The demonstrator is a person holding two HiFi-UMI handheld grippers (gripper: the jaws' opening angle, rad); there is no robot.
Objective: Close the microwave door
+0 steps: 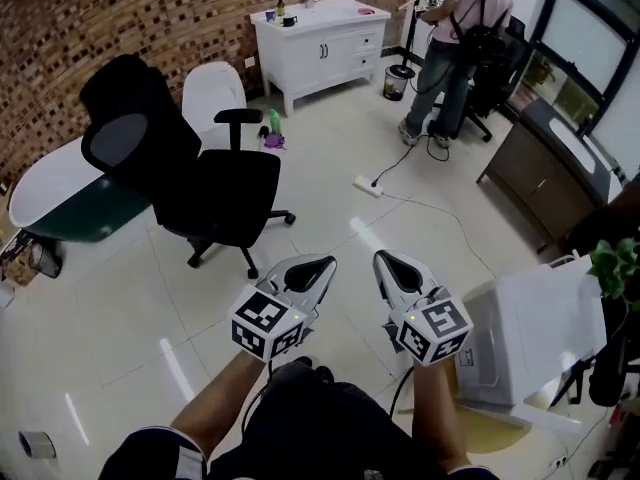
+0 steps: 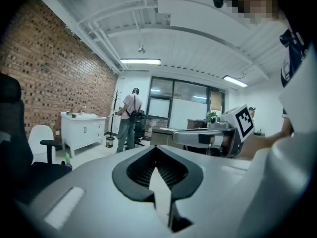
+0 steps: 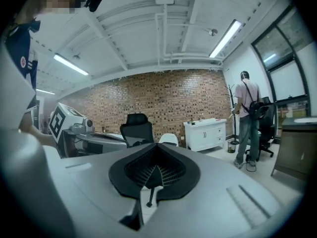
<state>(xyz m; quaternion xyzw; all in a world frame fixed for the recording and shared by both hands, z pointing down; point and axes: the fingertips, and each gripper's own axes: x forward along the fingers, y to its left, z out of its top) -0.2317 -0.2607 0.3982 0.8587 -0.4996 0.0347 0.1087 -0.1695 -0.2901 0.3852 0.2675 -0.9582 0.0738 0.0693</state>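
Observation:
A white box-shaped appliance, likely the microwave, stands at the lower right of the head view; I cannot tell how its door stands. Both grippers hang side by side over the floor, left of that appliance and apart from it. My left gripper has its jaws together with nothing between them, as the left gripper view also shows. My right gripper is shut and empty too, tips meeting in the right gripper view. Each gripper shows in the other's view: the right gripper, the left gripper.
A black office chair stands ahead on the left by a white-and-green table. A white cabinet lines the brick wall. A person stands at the back right. A power strip with cable lies on the floor. A brown desk and plant are at right.

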